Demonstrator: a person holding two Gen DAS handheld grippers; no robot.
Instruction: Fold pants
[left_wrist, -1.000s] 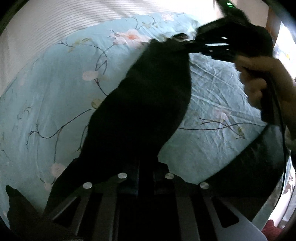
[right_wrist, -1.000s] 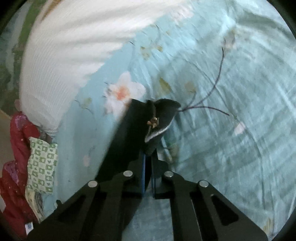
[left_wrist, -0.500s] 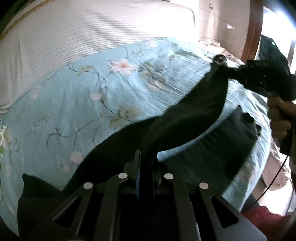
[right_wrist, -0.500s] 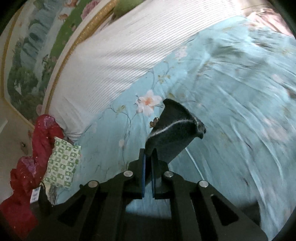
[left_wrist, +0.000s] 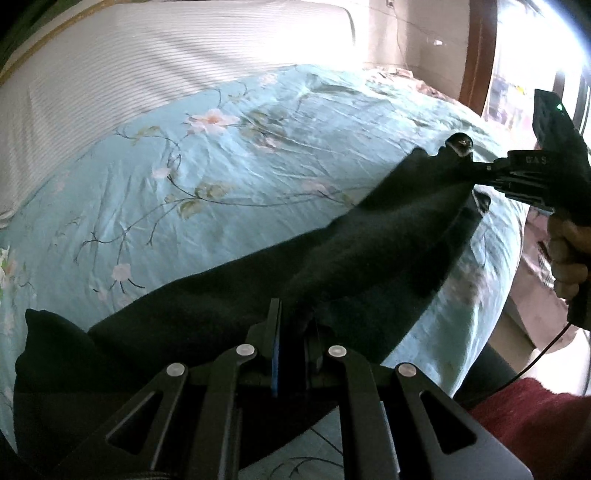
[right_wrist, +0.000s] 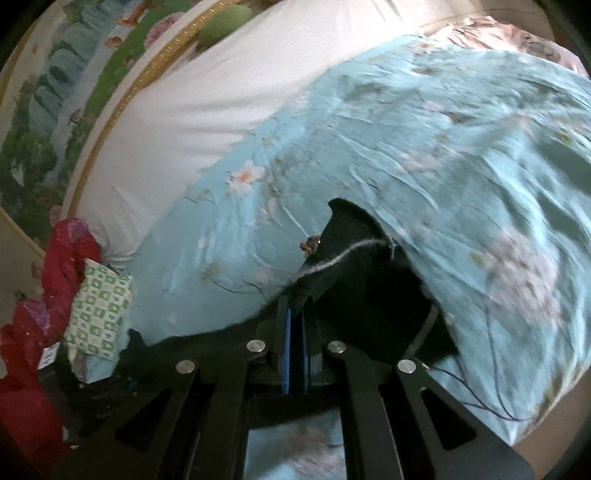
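One pair of black pants (left_wrist: 369, 236), two grippers, one blue floral bedspread (left_wrist: 229, 177) and one white striped cover (left_wrist: 147, 59) are in view; the pants hang stretched above the bedspread between the two grippers, dark and limp, with a metal button and a pale stitched seam at the waistband end. The left gripper (left_wrist: 291, 332) is clamped tight on one end of the cloth; the right gripper (right_wrist: 297, 325) is pinched shut on the waistband, a hand (left_wrist: 567, 258) gripping its handle. Compared with a second ago, the right gripper has swung far out toward the bed's edge; the pants now stretch out sideways instead of bunching.
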